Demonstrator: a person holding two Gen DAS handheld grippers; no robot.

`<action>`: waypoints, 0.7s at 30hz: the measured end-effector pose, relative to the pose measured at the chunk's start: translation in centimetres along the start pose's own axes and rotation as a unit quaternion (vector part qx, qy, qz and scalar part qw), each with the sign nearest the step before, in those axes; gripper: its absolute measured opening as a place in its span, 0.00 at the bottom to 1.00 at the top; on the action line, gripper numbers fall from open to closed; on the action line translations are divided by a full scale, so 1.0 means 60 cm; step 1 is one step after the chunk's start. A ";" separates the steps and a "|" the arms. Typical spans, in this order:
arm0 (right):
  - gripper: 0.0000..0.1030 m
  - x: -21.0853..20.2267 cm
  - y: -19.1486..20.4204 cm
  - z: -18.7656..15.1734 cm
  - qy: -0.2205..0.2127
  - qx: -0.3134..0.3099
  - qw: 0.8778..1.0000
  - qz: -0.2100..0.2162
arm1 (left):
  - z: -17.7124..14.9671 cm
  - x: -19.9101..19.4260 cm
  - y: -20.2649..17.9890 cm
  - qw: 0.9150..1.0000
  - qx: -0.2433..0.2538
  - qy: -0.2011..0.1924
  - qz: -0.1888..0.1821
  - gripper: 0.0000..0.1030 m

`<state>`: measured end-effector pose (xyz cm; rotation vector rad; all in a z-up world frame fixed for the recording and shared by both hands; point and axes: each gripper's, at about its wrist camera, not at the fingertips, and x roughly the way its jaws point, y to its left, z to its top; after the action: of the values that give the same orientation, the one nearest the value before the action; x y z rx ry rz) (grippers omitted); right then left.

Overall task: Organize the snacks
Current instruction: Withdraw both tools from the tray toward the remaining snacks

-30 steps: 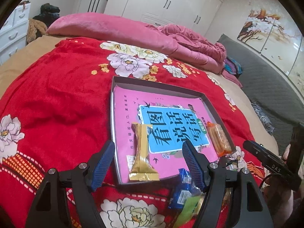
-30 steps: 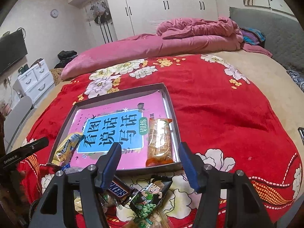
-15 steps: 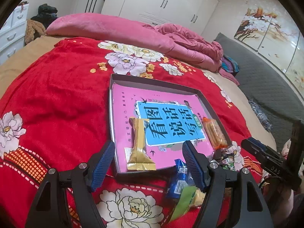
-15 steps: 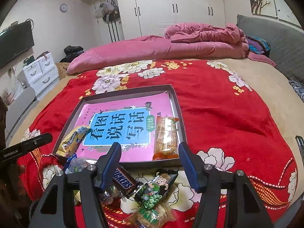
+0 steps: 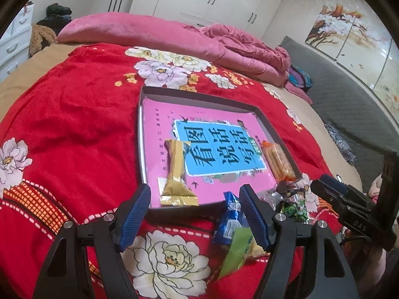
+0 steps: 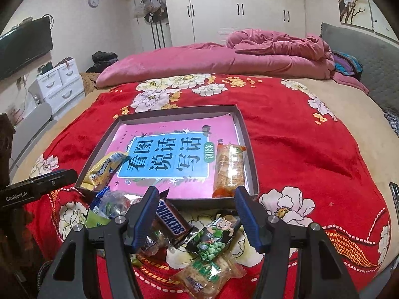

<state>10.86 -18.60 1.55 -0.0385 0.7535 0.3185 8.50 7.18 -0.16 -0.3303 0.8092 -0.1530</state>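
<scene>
While both tools hang spread wide with nothing between their fingers, the right tool (image 6: pixel 194 211) sits over a loose heap of snacks on the red flowered blanket (image 6: pixel 299 149), just off the near edge of the box: a clear cracker pack (image 6: pixel 207 272) nearest, then a green pea packet (image 6: pixel 217 234) touching a Snickers bar (image 6: pixel 172 220). By the left tool (image 5: pixel 195 210) a blue wrapper (image 5: pixel 229 223) overlaps a green packet (image 5: pixel 239 249), the blue one touching that tool's right finger. Beyond lies the shallow grey box (image 6: pixel 245 139) lined with a pink book (image 6: pixel 174 134); a gold wafer bar (image 5: pixel 177 172) rests near its near left corner, an orange biscuit pack (image 6: pixel 228 168) along its right wall. Farthest, a pink quilt (image 6: pixel 249 54) is bunched across the head of the bed
</scene>
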 end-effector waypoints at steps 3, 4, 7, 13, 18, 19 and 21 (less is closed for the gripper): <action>0.60 -0.002 0.004 -0.004 0.001 -0.005 1.000 0.003 | -0.007 0.000 -0.007 1.000 0.003 0.007 -0.003 0.73; 0.60 -0.003 0.005 -0.005 0.002 -0.007 1.000 0.004 | -0.009 0.001 -0.009 1.000 0.004 0.010 -0.005 0.73; 0.60 -0.006 0.008 -0.010 0.003 -0.008 1.000 0.008 | -0.015 0.004 -0.015 1.000 0.007 0.018 -0.010 0.73; 0.60 -0.011 0.014 -0.019 0.007 -0.016 1.000 0.016 | -0.027 0.011 -0.021 0.999 0.009 0.033 -0.016 0.73; 0.60 -0.011 0.022 -0.026 0.011 -0.024 0.999 0.020 | -0.033 0.017 -0.023 0.999 0.013 0.043 -0.016 0.73; 0.61 -0.012 0.023 -0.027 0.012 -0.024 0.999 0.021 | -0.035 0.018 -0.024 0.999 0.014 0.046 -0.015 0.73; 0.60 -0.011 0.026 -0.031 0.015 -0.026 0.999 0.023 | -0.036 0.022 -0.025 0.999 0.016 0.049 -0.015 0.73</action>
<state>8.72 -17.59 0.76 -0.0751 0.7769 0.3816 7.82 4.92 -1.90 -0.3067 0.8981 -0.2115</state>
